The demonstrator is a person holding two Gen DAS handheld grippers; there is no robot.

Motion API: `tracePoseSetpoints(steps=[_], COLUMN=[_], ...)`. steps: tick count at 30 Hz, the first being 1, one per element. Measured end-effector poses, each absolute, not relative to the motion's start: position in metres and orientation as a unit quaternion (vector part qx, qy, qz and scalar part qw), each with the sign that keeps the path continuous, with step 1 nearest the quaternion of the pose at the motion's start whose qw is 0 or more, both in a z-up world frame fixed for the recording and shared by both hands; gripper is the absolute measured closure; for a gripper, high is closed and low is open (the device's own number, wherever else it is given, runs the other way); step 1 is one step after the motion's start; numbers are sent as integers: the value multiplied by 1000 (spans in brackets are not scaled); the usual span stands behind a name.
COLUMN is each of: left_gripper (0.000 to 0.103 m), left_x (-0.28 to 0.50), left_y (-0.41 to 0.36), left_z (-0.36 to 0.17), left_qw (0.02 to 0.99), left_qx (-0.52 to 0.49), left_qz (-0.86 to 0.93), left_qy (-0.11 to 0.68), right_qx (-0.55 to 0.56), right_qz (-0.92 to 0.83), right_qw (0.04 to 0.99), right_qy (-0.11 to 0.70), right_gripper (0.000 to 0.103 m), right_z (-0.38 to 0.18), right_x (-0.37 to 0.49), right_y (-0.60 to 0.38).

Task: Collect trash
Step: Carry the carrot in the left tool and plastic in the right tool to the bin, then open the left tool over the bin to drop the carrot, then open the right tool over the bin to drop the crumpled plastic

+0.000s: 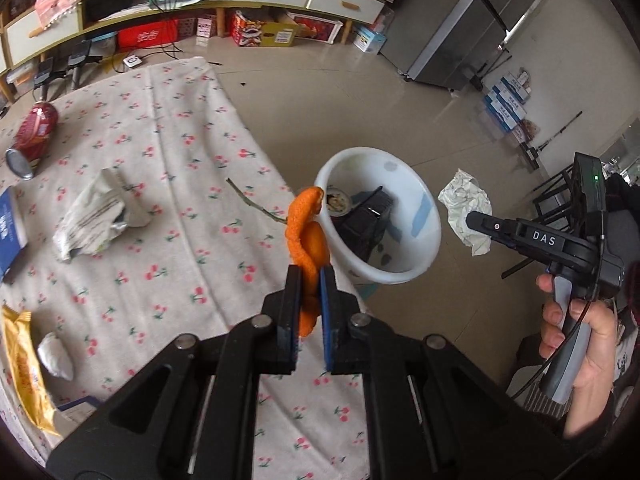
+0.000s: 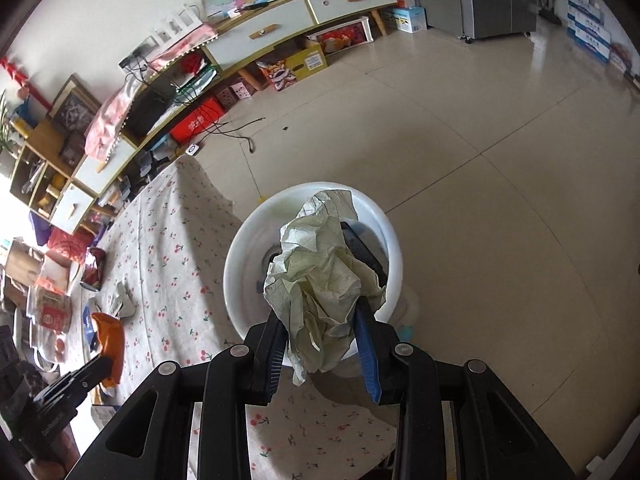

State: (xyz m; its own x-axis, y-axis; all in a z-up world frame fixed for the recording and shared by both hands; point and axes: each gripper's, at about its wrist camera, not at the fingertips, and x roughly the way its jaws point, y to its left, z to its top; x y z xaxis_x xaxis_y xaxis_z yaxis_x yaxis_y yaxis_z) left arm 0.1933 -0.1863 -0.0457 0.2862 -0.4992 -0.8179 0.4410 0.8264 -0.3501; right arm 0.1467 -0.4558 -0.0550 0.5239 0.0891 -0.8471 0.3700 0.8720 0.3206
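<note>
My left gripper (image 1: 310,276) is shut on a curled orange peel (image 1: 306,232) and holds it above the table edge, just left of the white bin (image 1: 424,216). My right gripper (image 2: 324,312) is shut on a crumpled white paper (image 2: 320,276) and holds it right over the white bin (image 2: 240,256). In the left wrist view the right gripper (image 1: 472,220) shows beside the bin with the paper (image 1: 466,208). In the right wrist view the left gripper (image 2: 104,360) shows with the peel (image 2: 110,340). The bin holds dark trash (image 1: 366,220).
On the cherry-print tablecloth (image 1: 160,160) lie a red can (image 1: 34,134), a crumpled white wrapper (image 1: 94,216), a thin twig (image 1: 256,206), a yellow snack packet (image 1: 26,368), a small white wad (image 1: 56,354) and a blue book (image 1: 10,228). A long low cabinet (image 2: 280,24) stands across the tiled floor.
</note>
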Motion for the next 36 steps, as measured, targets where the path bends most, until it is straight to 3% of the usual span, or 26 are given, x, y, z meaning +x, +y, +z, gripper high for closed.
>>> tracePoseSetpoints(steps=[14, 16, 18, 20, 22, 26, 36], left_gripper=[92, 84, 62, 55, 53, 40, 28], left_x=[218, 220, 219, 216, 214, 212, 208], left_y=[-272, -274, -271, -265, -260, -240, -193], left_z=[-76, -77, -76, -71, -66, -57, -41], left_qw=[773, 770, 772, 781, 786, 793, 814], left_qx=[-2, -8, -12, -6, 0, -6, -5], left_qz=[-320, -322, -315, -309, -305, -295, -266], left_qy=[548, 551, 552, 542, 538, 532, 516], right_qx=[252, 253, 254, 255, 256, 255, 252], right_qz=[-92, -92, -92, -93, -93, -92, -88], right_qw=[826, 826, 825, 824, 823, 821, 820], right_qy=[495, 496, 496, 497, 498, 502, 507], right_gripper=[69, 69, 69, 69, 69, 69, 66], right_z=[-73, -74, -74, -76, -76, -78, -80], right_x=[150, 151, 151, 151, 152, 157, 171], right_y=[-475, -477, -478, -479, -479, -474, -461])
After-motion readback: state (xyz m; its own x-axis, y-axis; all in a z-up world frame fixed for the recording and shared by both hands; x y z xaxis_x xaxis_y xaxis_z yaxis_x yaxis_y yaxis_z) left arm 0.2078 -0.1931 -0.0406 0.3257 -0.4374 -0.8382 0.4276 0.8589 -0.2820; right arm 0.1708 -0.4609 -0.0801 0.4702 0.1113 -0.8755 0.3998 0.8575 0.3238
